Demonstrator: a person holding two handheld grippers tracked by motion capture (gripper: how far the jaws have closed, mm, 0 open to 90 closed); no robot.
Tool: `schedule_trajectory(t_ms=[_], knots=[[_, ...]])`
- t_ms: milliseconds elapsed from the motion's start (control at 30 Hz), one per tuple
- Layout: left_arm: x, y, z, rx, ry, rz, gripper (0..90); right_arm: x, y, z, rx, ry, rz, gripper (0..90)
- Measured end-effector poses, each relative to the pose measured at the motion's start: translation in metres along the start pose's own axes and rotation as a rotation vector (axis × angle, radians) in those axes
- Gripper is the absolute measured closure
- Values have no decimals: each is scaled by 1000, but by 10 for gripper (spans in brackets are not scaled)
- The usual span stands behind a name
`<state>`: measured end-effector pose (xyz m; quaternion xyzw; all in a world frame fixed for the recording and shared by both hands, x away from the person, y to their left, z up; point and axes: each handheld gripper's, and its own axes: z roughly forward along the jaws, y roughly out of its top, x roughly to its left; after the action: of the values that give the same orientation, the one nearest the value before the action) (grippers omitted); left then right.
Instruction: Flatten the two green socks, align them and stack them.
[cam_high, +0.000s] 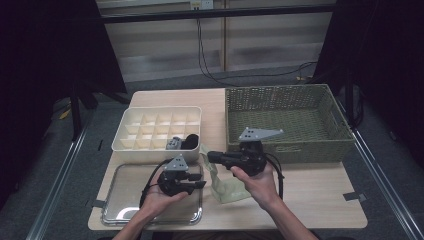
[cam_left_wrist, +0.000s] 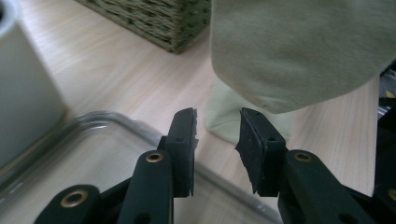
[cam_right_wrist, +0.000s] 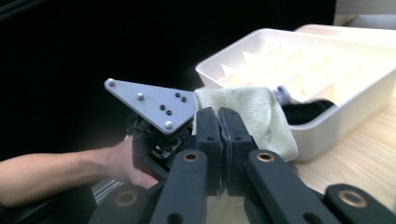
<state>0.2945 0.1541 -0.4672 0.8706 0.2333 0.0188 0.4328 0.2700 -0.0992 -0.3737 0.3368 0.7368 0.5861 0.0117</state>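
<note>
1. The right gripper (cam_right_wrist: 219, 116) has its jaws pressed tight on a corner of the pale green cloth (cam_right_wrist: 247, 112). It pinches the cloth and holds it up off the desk (cam_high: 310, 185).
2. The left gripper (cam_left_wrist: 217, 128) has its jaws spread apart. Nothing is between them. The cloth (cam_left_wrist: 299, 51) hangs just past their tips, a bit up and to the right in the left gripper view, with a lower part of it lying on the desk behind the gap.
3. In the high view the cloth (cam_high: 220, 182) droops from the right gripper (cam_high: 212, 156) down to the desk, between the two hands. The left gripper (cam_high: 200, 184) sits just beside it, over the clear tray (cam_high: 120, 210).
4. The step looks like this: the left jaws need to catch a second spot on the cloth, so both hands can hold it.
5. To do it well, I think the right jaws should keep their pinch and hold steady. The left jaws should go forward until the cloth edge is deep between the pads, then close. A tiny bite at the very edge could slip out.
6. Farther out stand the white box with little squares (cam_high: 160, 125) and the woven basket (cam_high: 290, 145). The box already has a grey thing and a black thing inside.
</note>
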Motion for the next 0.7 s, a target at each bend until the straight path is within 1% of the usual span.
schedule_trajectory(t_ms=[133, 200, 233, 267, 300, 333, 367, 400, 433, 467, 500, 533, 567, 633, 667, 700], knots=[[3, -1, -5, -17, 10, -10, 660, 5, 4, 8, -4, 14, -6, 885], [5, -1, -7, -18, 14, -14, 660, 5, 1, 12, -2, 18, 0, 885], [4, -1, -6, -17, 16, -13, 660, 1, -4, 13, 2, 15, 10, 884], [4, -1, -6, -17, 16, -13, 660, 1, -4, 13, 2, 15, 10, 884], [3, -1, -3, -14, 9, -13, 660, -4, -12, 10, 3, 5, 28, 885], [3, -1, -3, -14, 9, -13, 659, -8, -16, 8, 2, -3, 39, 885], [1, 1, 0, -5, 6, -8, 659, -12, -19, 5, -2, -11, 47, 885], [1, 1, 0, -5, 6, -8, 659, -12, -19, 5, -2, -11, 47, 885], [-2, 2, 2, 3, 0, 5, 658, -19, -26, -3, -6, -30, 65, 884], [-2, 2, 2, 3, 0, 5, 658, -19, -26, -3, -6, -30, 65, 884], [-5, 3, 4, 3, -2, 13, 656, -24, -32, -12, -12, -49, 74, 884], [-5, 3, 4, 3, -2, 13, 654, -24, -32, -12, -12, -49, 74, 884], [-8, 4, 4, -4, -10, 15, 654, -29, -36, -20, -13, -70, 82, 884], [-9, 6, 4, -6, -8, 15, 654, -34, -40, -29, -17, -86, 92, 884], [-9, 6, 4, -6, -8, 15, 655, -34, -40, -29, -17, -86, 92, 884], [-11, 6, 5, -4, -16, 21, 655, -38, -45, -37, -20, -103, 97, 884]])
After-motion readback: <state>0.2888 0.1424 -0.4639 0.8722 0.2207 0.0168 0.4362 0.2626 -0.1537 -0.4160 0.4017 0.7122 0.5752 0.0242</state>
